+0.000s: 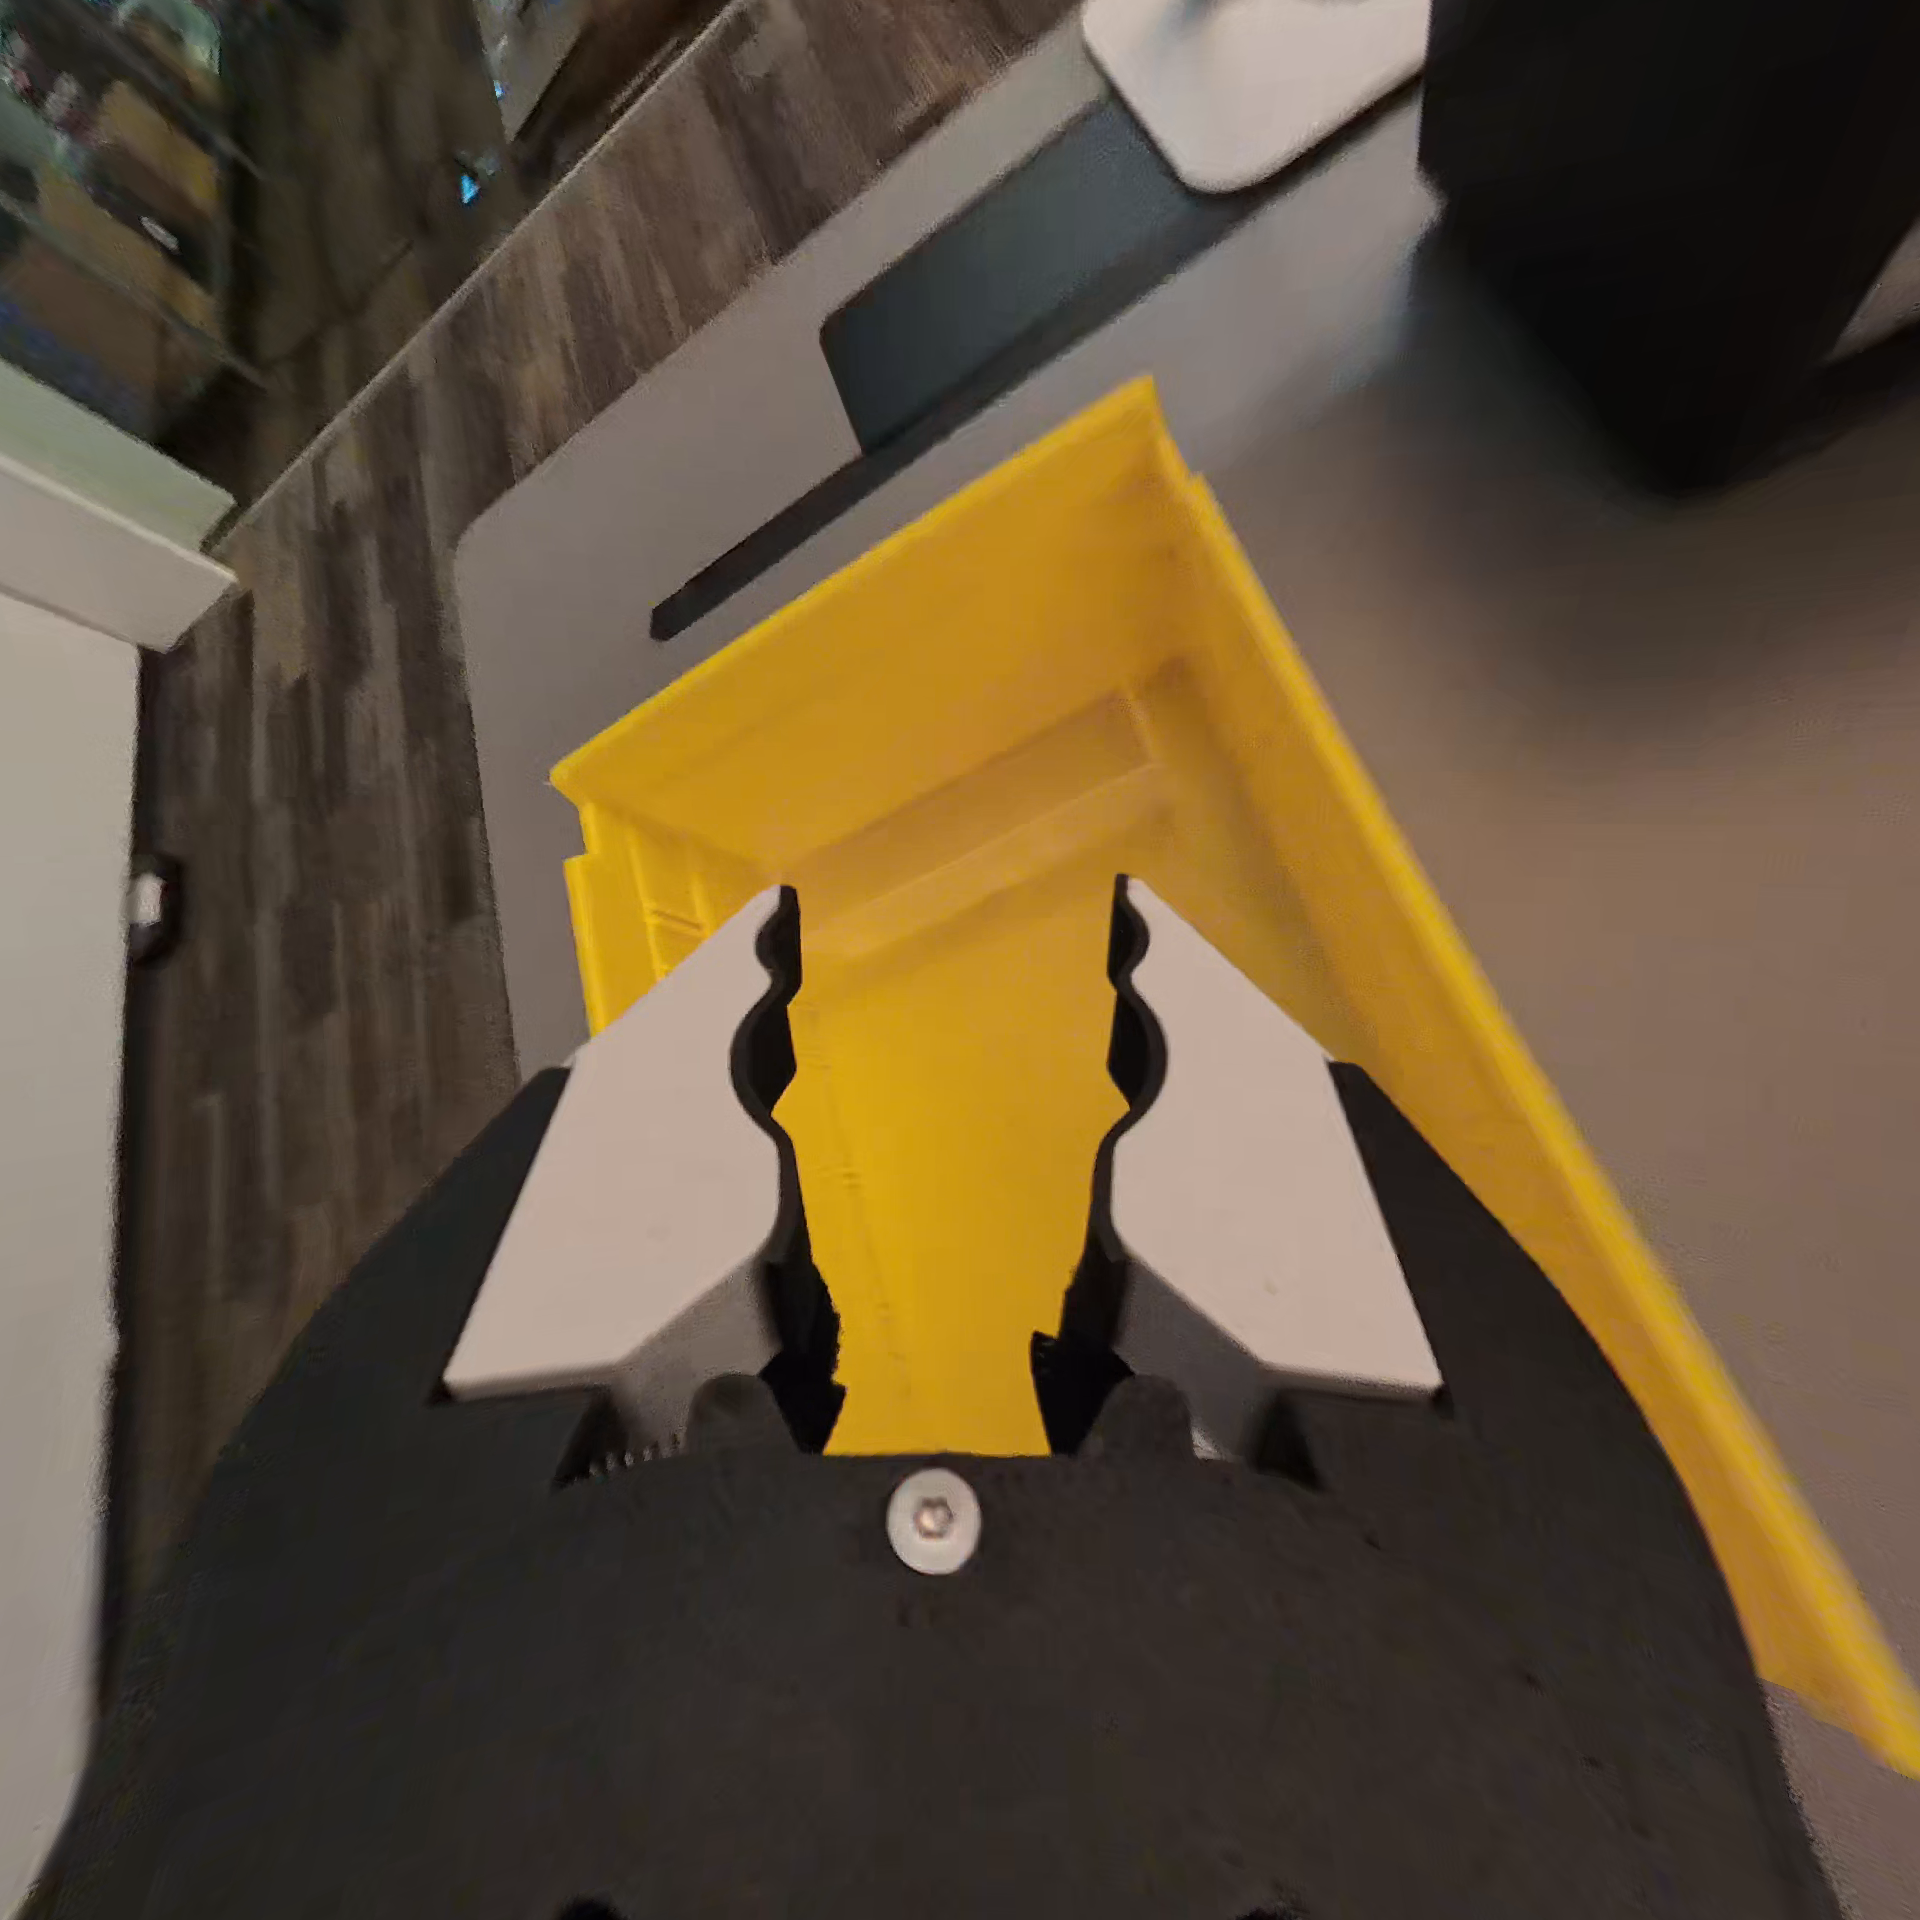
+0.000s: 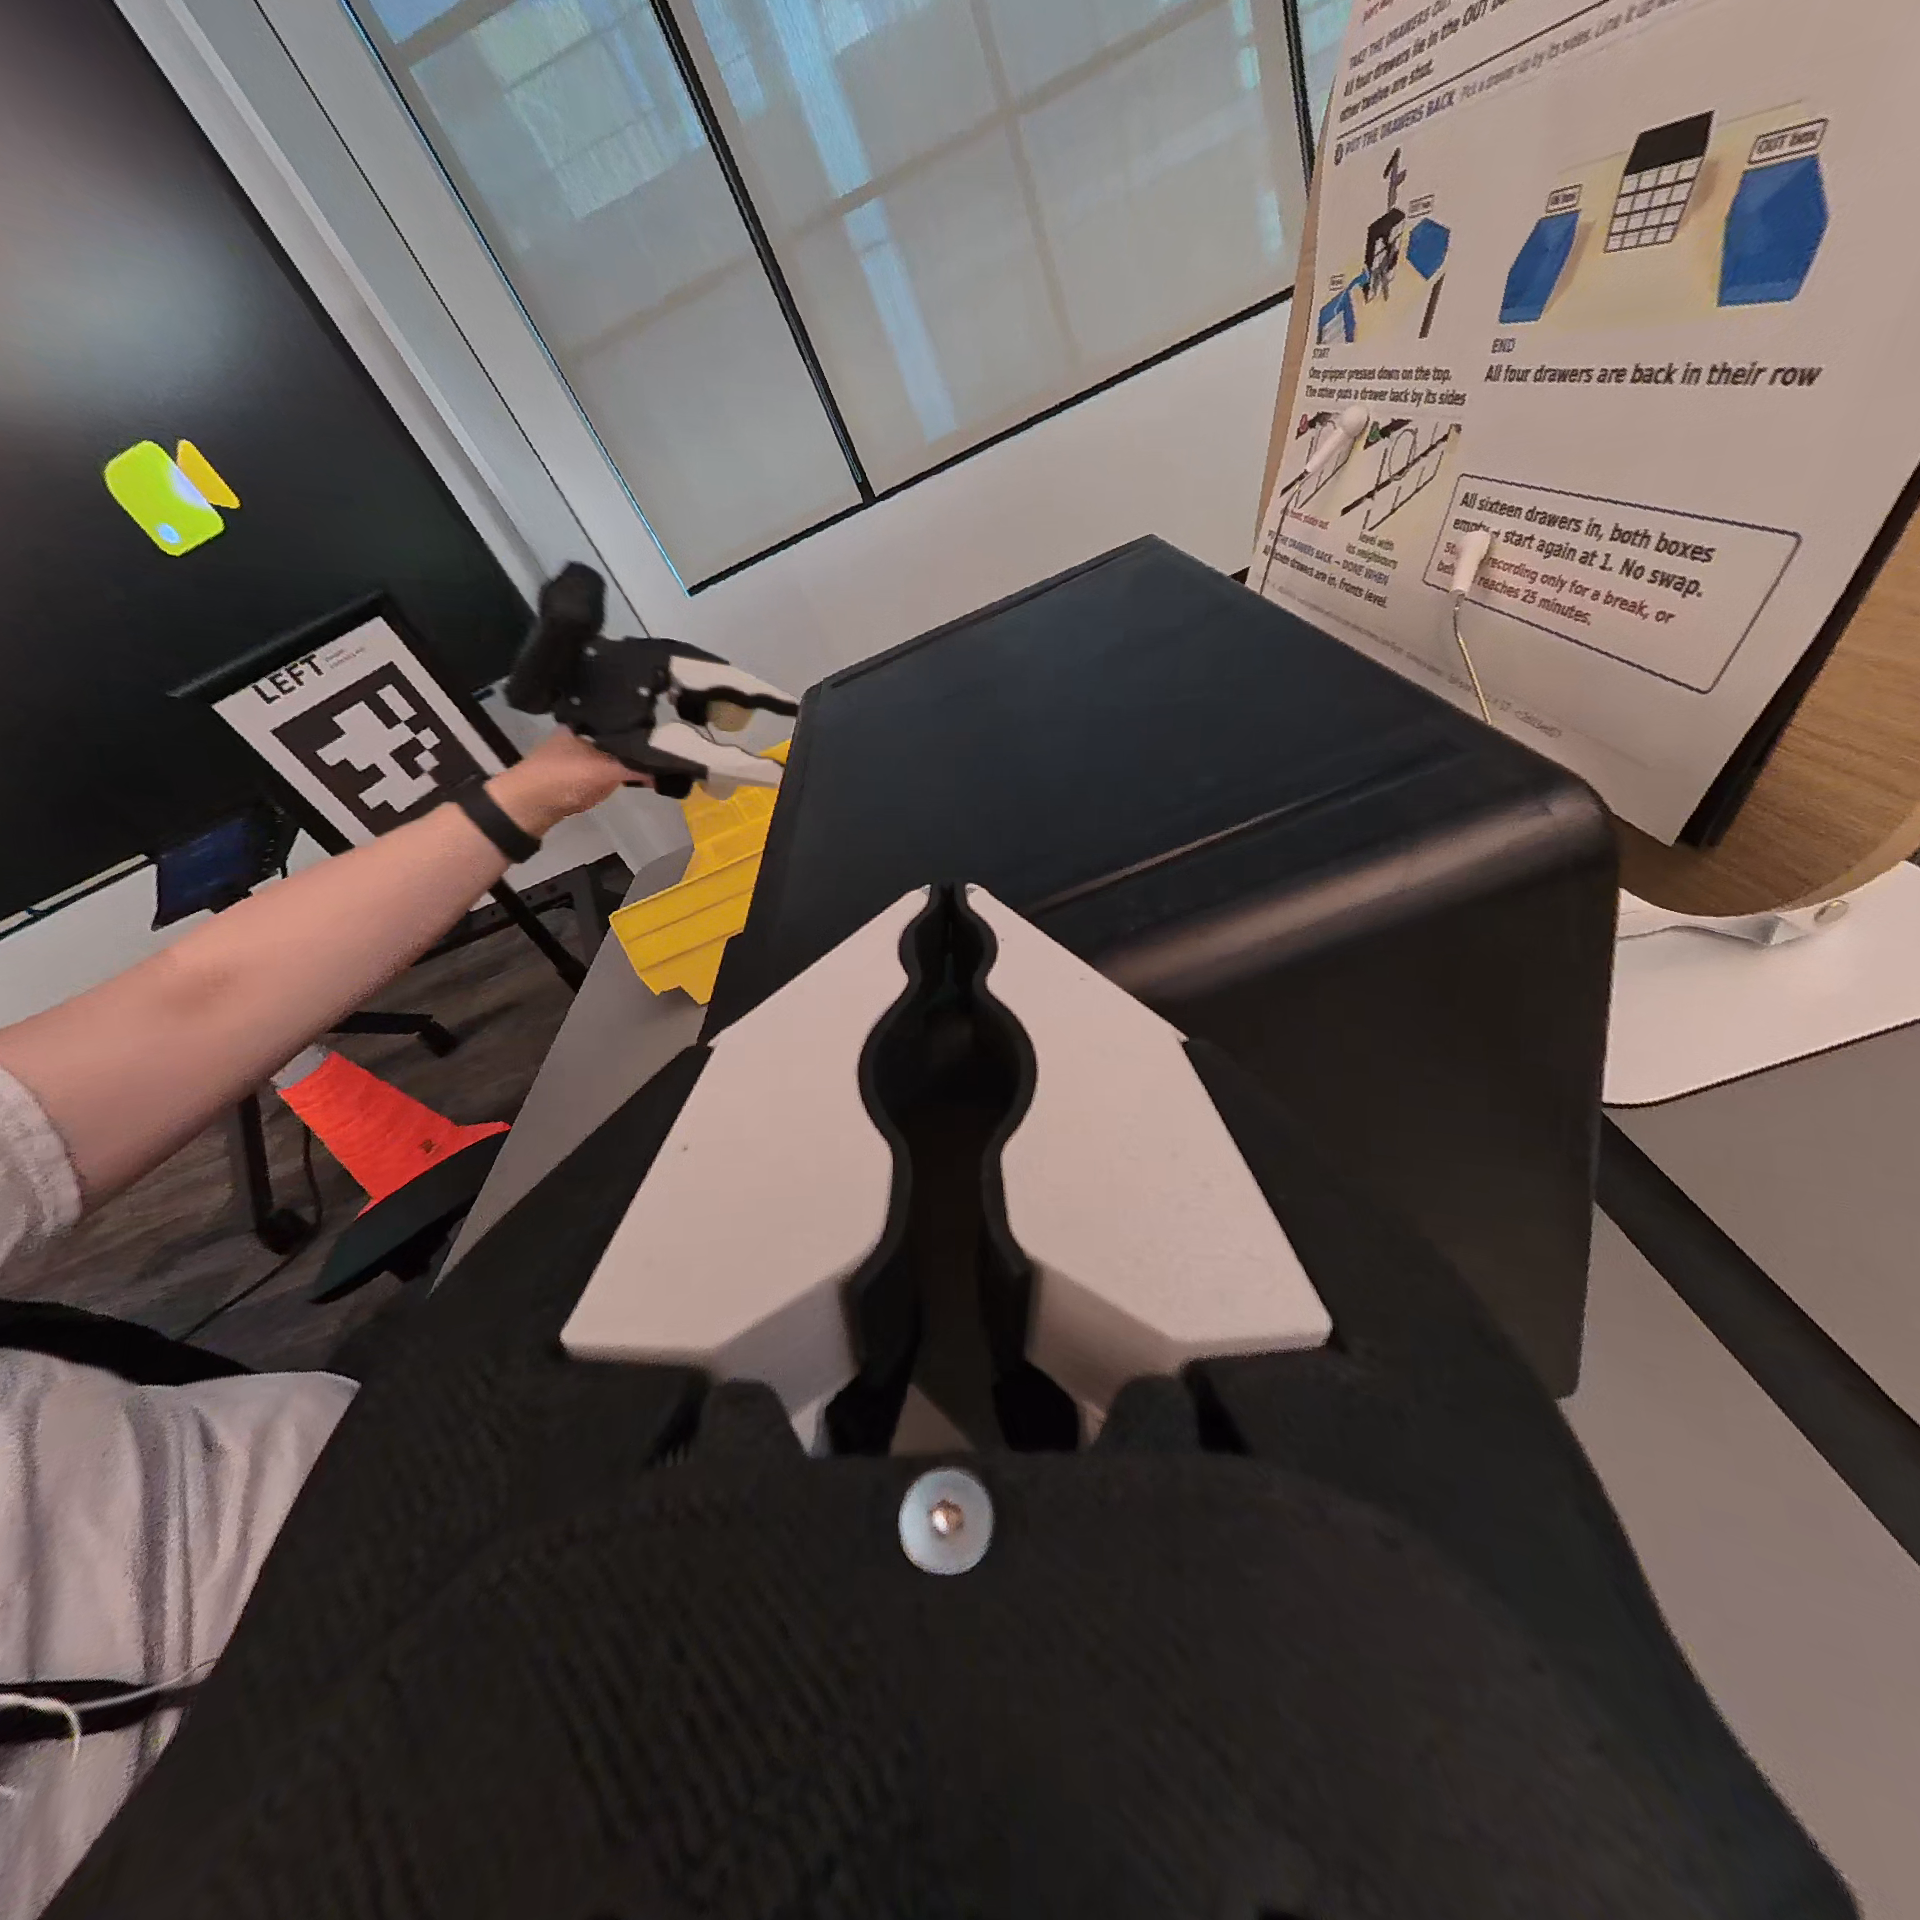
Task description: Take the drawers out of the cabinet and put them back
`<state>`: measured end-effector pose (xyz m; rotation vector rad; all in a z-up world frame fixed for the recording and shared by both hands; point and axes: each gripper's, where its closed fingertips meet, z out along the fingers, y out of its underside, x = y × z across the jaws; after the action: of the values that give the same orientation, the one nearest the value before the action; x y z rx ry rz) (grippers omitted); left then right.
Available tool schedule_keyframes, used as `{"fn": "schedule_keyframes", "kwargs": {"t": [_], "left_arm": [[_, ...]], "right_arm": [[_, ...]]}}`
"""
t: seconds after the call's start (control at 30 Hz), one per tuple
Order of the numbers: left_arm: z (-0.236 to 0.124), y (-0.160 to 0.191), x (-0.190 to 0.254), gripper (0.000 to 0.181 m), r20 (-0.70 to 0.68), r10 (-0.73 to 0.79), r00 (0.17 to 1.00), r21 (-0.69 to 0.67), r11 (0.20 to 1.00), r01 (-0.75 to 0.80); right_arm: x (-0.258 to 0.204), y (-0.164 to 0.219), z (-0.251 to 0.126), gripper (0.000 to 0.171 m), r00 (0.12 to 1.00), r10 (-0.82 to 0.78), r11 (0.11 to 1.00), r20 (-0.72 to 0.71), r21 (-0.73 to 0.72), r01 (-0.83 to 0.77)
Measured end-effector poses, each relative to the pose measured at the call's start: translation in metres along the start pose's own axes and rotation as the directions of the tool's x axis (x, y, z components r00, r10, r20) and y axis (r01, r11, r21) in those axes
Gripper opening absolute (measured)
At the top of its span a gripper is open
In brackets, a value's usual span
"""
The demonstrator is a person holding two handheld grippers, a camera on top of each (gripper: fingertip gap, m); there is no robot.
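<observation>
A yellow drawer (image 1: 1039, 665) lies open side up on the grey table, left of the black cabinet (image 1: 1662, 208). My left gripper (image 1: 951, 899) is open, its jaws apart over the drawer's inside and holding nothing. In the right wrist view my right gripper (image 2: 945, 894) is shut and empty, its tips at the near edge of the cabinet's flat top (image 2: 1195, 727). The left gripper (image 2: 764, 732) shows there too, in a person's hand above the yellow drawers (image 2: 686, 925) beside the cabinet. The cabinet's front is hidden in both views.
A dark flat mat (image 1: 987, 312) and a white pad (image 1: 1247, 83) lie behind the drawer. An instruction board (image 2: 1558, 416) stands right of the cabinet. An orange cone (image 2: 384, 1122) and a marker sign on a stand (image 2: 364, 738) are on the floor at the left. My right fingertips sit around 45 cm from my left ones.
</observation>
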<state>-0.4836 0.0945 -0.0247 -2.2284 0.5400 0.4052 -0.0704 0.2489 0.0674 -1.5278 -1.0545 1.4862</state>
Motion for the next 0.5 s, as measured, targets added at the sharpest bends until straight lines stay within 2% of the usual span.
{"fn": "schedule_keyframes", "kwargs": {"t": [0.07,0.2,0.27,0.5], "left_arm": [[0.025,0.014,0.004,0.052,-0.065,0.091,0.994,-0.054,0.994,-0.095],[0.069,0.031,0.007,0.064,-0.198,0.085,0.977,-0.138,0.984,-0.113],[0.087,0.041,0.001,0.065,-0.217,0.092,0.972,-0.183,0.974,-0.133],[0.120,0.060,-0.006,0.057,-0.301,0.074,0.951,-0.247,0.957,-0.153]], "right_arm": [[0.000,0.000,0.000,0.000,1.000,0.002,1.000,-0.008,-0.003,-0.002],[0.001,0.000,0.001,0.000,0.999,-0.008,1.000,-0.034,-0.017,0.008],[0.001,0.001,0.001,0.000,0.999,-0.013,1.000,-0.046,-0.025,0.012],[0.002,0.001,0.004,0.000,0.997,-0.020,0.999,-0.075,-0.044,0.017]]}}
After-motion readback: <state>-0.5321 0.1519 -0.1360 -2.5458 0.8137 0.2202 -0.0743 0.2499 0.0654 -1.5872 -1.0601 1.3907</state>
